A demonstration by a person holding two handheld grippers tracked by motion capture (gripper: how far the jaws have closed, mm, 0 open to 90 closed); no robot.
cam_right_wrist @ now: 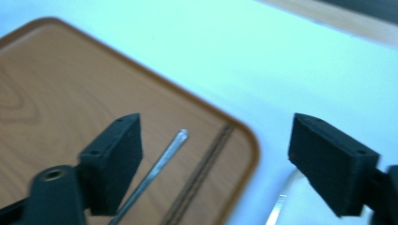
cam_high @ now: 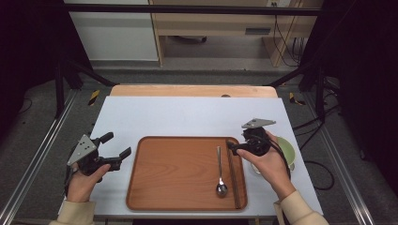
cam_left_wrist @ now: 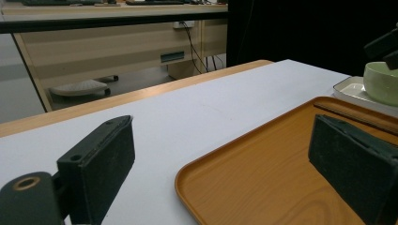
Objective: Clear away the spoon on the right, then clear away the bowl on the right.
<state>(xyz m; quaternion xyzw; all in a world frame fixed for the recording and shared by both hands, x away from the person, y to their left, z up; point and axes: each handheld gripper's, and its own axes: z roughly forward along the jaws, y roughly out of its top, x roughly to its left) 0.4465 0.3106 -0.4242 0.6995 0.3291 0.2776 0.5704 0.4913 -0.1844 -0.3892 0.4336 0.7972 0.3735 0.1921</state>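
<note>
A brown wooden tray [cam_high: 178,173] lies in the middle of the white table. On its right part lie a metal spoon [cam_high: 219,168] and dark chopsticks [cam_high: 234,178], lengthwise, the chopsticks along the right rim. My right gripper [cam_high: 233,146] hovers over the tray's far right corner. In the right gripper view it [cam_right_wrist: 216,150] is open and empty above the spoon handle [cam_right_wrist: 159,168] and chopsticks [cam_right_wrist: 202,178]. My left gripper [cam_high: 118,144] rests left of the tray; its own view shows it [cam_left_wrist: 220,140] open with nothing between the pads.
A pale green bowl [cam_high: 287,149] stands on a white plate [cam_left_wrist: 349,89] just right of the tray, partly hidden behind my right hand. The far half of the table [cam_high: 187,112] is bare white surface, ending in a wooden edge.
</note>
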